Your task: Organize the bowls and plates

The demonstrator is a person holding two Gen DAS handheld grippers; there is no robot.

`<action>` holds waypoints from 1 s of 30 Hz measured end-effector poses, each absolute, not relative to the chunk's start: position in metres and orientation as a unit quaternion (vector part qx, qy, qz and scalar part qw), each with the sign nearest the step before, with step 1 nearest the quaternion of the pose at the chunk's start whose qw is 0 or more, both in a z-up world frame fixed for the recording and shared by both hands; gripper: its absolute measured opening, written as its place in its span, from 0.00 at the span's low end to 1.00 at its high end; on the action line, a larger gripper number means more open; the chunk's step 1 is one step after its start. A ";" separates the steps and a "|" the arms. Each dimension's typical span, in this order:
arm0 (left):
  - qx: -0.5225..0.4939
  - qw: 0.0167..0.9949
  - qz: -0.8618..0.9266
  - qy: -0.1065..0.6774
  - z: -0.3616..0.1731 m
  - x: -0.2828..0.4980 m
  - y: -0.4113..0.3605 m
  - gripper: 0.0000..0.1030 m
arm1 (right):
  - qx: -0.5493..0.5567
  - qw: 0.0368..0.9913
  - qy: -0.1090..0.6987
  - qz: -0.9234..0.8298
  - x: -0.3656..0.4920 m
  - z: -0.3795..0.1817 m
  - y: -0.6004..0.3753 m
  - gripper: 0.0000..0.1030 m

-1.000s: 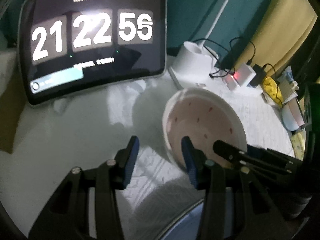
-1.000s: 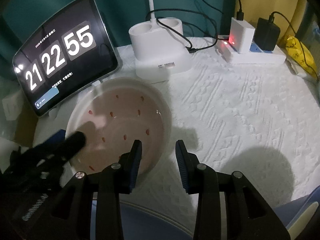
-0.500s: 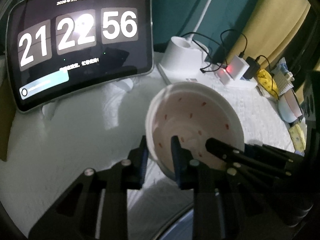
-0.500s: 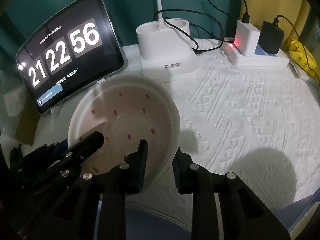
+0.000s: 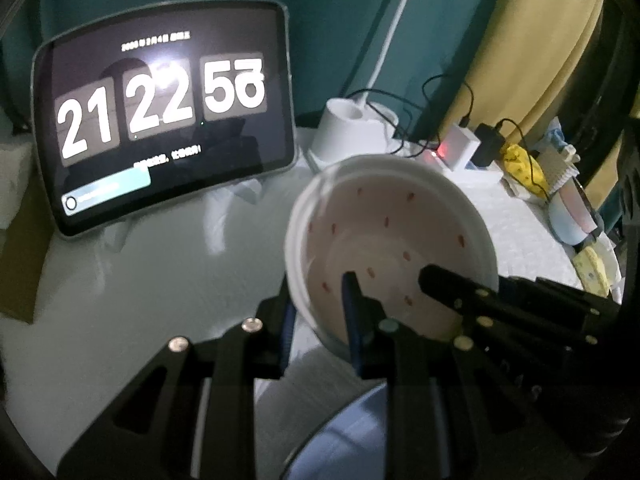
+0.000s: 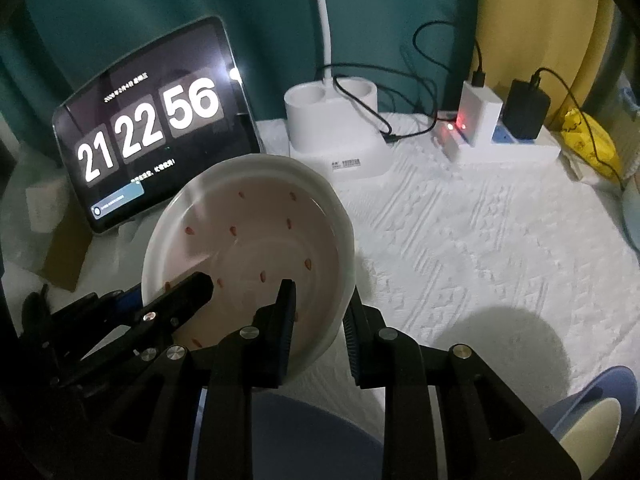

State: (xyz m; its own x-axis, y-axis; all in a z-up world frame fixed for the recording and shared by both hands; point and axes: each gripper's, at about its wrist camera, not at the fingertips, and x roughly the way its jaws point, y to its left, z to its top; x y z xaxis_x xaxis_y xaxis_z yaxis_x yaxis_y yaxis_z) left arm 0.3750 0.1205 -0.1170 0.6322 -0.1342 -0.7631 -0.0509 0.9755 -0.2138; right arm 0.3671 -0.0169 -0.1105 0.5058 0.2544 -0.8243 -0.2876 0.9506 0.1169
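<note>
two grippers pinch one bowl from opposite sides. my left gripper (image 5: 320, 316) is clamped on the near-left rim, one pad inside, one outside. my right gripper (image 6: 320, 320) is clamped on the near-right rim the same way. the bowl (image 6: 256, 248) is white outside, pale pink inside with small red flecks, and tilts toward the cameras. i see it raised off the white cloth (image 6: 460, 240), in front of the tablet (image 6: 148, 144) showing a clock. a white lamp base (image 6: 332, 128) and a power strip (image 6: 508, 148) sit behind. a blue dish (image 5: 352, 432) lies below my fingers.
</note>
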 end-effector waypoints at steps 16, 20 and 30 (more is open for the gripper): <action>-0.093 0.912 -0.028 0.400 -0.087 0.350 0.102 0.22 | -0.011 0.884 0.439 0.162 0.339 -0.080 -0.035 0.24; -0.090 0.914 -0.029 0.395 -0.081 0.344 0.095 0.22 | -0.009 0.886 0.434 0.161 0.333 -0.075 -0.042 0.24; -0.081 0.918 -0.033 0.387 -0.068 0.331 0.081 0.22 | -0.002 0.892 0.423 0.162 0.316 -0.064 -0.057 0.24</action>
